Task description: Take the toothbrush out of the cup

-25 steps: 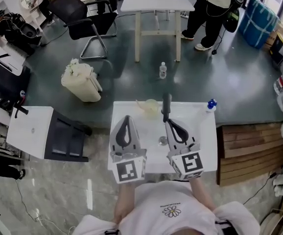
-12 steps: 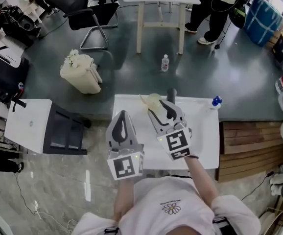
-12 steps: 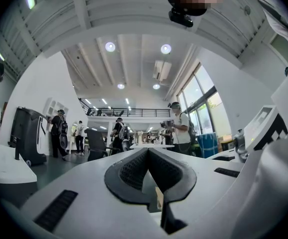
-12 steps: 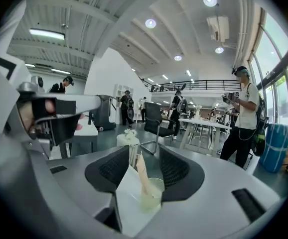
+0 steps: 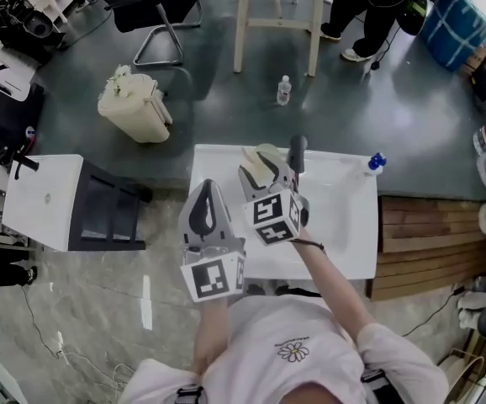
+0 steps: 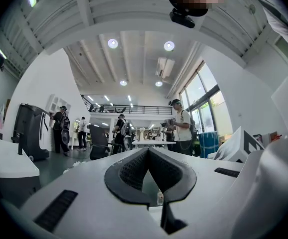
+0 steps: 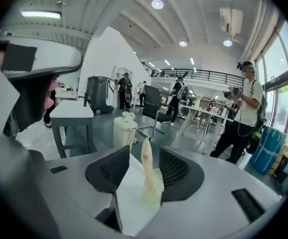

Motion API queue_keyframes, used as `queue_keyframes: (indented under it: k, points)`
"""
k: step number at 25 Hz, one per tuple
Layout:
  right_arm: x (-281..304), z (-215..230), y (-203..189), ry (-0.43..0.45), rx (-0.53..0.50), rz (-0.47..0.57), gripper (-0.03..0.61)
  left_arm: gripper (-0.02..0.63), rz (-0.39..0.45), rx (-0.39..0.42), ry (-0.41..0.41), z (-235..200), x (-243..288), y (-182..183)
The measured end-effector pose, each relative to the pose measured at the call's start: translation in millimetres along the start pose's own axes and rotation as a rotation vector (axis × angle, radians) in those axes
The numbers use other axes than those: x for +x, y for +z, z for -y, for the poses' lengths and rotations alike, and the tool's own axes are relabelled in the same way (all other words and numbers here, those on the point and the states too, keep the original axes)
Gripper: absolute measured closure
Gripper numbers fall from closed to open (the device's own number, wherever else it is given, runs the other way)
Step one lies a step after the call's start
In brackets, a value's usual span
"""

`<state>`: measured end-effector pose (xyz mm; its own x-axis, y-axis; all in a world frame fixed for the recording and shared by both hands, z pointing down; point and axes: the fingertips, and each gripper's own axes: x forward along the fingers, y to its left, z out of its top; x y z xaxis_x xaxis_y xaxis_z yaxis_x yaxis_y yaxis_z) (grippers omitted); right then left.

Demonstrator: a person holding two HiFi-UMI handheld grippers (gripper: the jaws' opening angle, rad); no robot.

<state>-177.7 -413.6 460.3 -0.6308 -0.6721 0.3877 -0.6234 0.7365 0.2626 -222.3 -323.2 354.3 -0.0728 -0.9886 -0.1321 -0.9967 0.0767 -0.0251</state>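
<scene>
The right hand-held gripper (image 7: 145, 153) is the working unit. Its jaws are opening and stand wide apart. The toothbrush (image 7: 146, 166) rises in the gap between them, and neither pad presses on it, so nothing is held.

Position of the task item: the toothbrush is directly ahead of the right hand-held gripper, on its centre line. Its lower end sits in the pale translucent cup (image 7: 153, 195), which is ahead of and below the jaw tips on the white desk (image 5: 344, 225).

Long axis: near upright, crossing the closing line of the jaws. The top leans slightly toward the jaw on the left of the right gripper view.

Judgement: closing the jaws should bring the pads onto opposite sides of the handle above the cup rim. The pull should then follow the handle's axis, upward and slightly along its lean.

A dark upright cylinder (image 5: 297, 151) stands just to the right of this hand-held gripper.

The left hand-held gripper (image 6: 147, 151) has its jaws together with nothing between them. It is behind and to the left of the right unit, well apart from the cup, so the right hand is the nearer one.
</scene>
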Motion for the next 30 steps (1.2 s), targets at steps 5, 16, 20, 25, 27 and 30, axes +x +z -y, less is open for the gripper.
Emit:
queue_keyframes:
  k: [5, 16, 20, 25, 27, 30]
  points:
    - [16, 7, -14, -0.048, 0.024, -0.063, 0.42, 0.597, -0.009, -0.008, -0.004, 2, 0, -4]
    - [37, 4, -44, -0.057, 0.041, -0.162, 0.437, 0.597, -0.021, -0.013, 0.013, -5, -9, -6]
    - [38, 5, -49, -0.06, 0.043, -0.171, 0.467, 0.597, -0.021, -0.015, 0.012, -3, -13, -6]
    - [36, 7, -49, -0.079, 0.056, -0.164, 0.531, 0.597, -0.017, -0.007, 0.015, -3, -19, -3]
    - [34, 8, -48, -0.082, 0.07, -0.157, 0.534, 0.597, -0.017, -0.007, 0.019, -3, -22, -2]
    - [27, 11, -40, -0.078, 0.09, -0.137, 0.537, 0.597, -0.013, -0.001, 0.026, -4, -26, 0]
